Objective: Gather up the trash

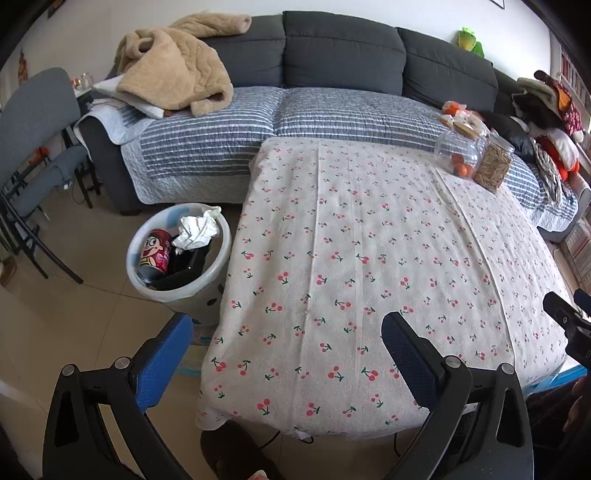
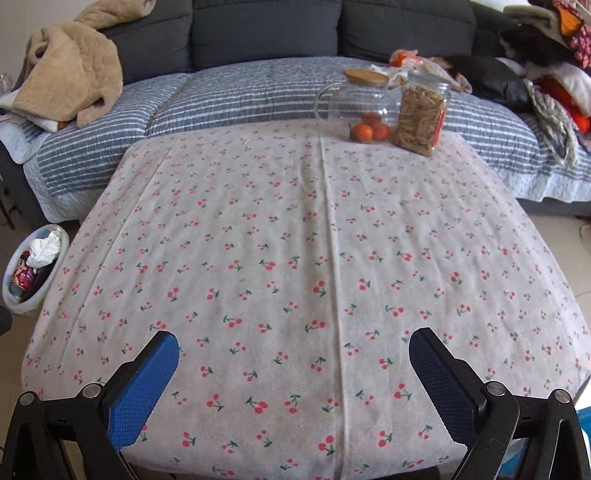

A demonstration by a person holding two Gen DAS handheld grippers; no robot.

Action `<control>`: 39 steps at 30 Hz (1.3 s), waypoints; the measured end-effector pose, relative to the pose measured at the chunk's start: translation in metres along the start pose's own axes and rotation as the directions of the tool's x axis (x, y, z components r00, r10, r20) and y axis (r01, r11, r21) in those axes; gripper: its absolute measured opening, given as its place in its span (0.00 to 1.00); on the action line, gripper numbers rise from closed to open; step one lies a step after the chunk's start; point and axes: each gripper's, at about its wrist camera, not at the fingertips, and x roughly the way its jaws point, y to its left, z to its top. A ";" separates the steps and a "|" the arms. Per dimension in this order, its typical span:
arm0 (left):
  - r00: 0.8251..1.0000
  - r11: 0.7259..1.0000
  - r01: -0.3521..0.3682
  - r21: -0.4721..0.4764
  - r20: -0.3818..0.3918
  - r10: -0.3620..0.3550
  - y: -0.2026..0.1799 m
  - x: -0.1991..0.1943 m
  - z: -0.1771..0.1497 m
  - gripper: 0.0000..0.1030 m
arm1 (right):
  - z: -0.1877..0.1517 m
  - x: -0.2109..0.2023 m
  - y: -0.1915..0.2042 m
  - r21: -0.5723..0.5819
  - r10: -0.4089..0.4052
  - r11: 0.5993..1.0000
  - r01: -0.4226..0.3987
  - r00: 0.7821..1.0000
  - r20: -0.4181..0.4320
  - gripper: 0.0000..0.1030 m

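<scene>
Right gripper (image 2: pixel 293 369) spread wide above the near edge of the counter (image 2: pixel 295 258), nothing between the blue pads (image 2: pixel 142 391), nothing touched. Left gripper (image 1: pixel 286 354) likewise spread wide and empty, hanging over the counter's near left corner, one finger out past the edge above the floor.

Landmark: the counter, draped in a white cloth printed with red cherries.

- Just left of the counter, on the floor and close against the cloth's hanging edge: a white trash bin (image 1: pixel 147 291). Inside it, a red can (image 1: pixel 157 253) with a cartoon face, a crumpled white paper (image 1: pixel 197 230) on top, and something dark and flat beside them, not clear enough to name.
- On the counter's far right corner: a clear glass jar (image 2: pixel 356 107) with a wooden lid, orange fruit (image 2: pixel 369 129) in its bottom; touching or just beside it on the right, a taller jar of pale stick snacks (image 2: pixel 421 118).
- Beyond the counter's far edge: a grey sofa (image 2: pixel 258 33) with a striped quilt over the seat, a beige blanket (image 2: pixel 70 70) heaped at the left end, piled clothes at the right end.
- Far left of the counter, past the bin: a grey chair (image 1: pixel 35 133).

Rest of the cloth bare between gripper and jars.
</scene>
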 end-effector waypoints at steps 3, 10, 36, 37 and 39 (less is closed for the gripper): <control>1.000 1.000 -0.020 -0.019 0.012 0.020 0.001 0.002 0.001 1.00 | -0.001 0.005 -0.003 -0.005 -0.019 1.000 0.019 1.000 0.003 0.99; 1.000 1.000 -0.029 -0.008 0.009 0.029 -0.004 0.007 0.003 1.00 | 0.000 0.015 0.000 -0.016 0.014 1.000 -0.015 1.000 -0.017 0.99; 1.000 1.000 -0.013 0.016 0.012 0.013 -0.009 0.003 -0.003 1.00 | 0.000 0.016 0.005 -0.023 0.007 1.000 -0.008 1.000 -0.011 0.99; 1.000 1.000 -0.012 0.015 0.011 0.012 -0.009 0.003 -0.003 1.00 | 0.000 0.015 0.005 -0.021 0.010 1.000 -0.011 1.000 -0.010 0.99; 1.000 1.000 -0.013 0.018 0.013 0.013 -0.009 0.003 -0.003 1.00 | 0.000 0.014 0.007 -0.025 0.013 1.000 -0.013 1.000 -0.006 0.99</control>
